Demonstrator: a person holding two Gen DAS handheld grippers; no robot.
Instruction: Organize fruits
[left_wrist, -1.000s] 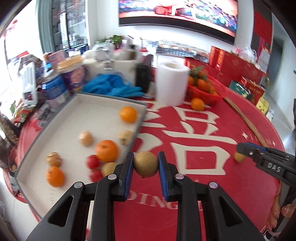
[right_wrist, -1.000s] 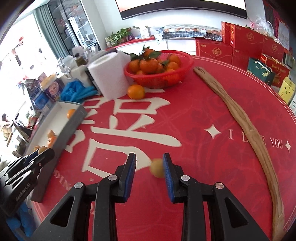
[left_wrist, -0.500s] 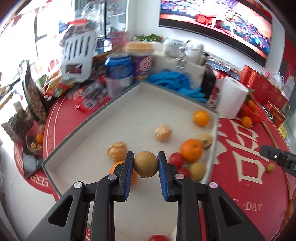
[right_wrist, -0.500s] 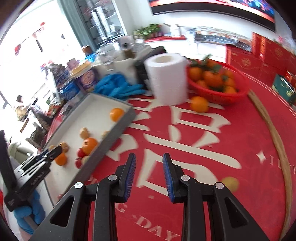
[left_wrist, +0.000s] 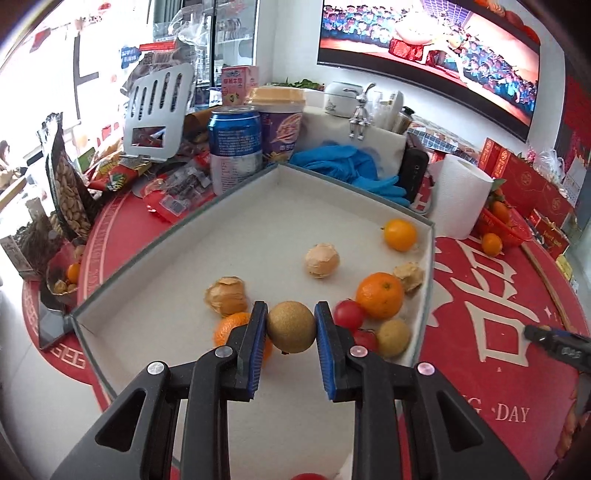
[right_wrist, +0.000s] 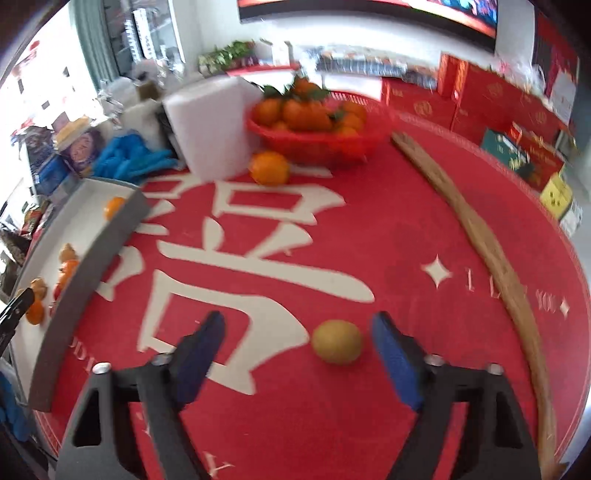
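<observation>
Kiwi (left_wrist: 291, 326) — round, fuzzy — pinched by left gripper (left_wrist: 291, 328); right gripper (right_wrist: 299, 345) opening around smooth yellow-green fruit (right_wrist: 336, 346).

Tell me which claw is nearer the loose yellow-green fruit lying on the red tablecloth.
Right. The right claw is opening around the yellow-green fruit, which lies between its pads untouched. The left claw is away over the grey tray, shut on a brown fruit.
</observation>
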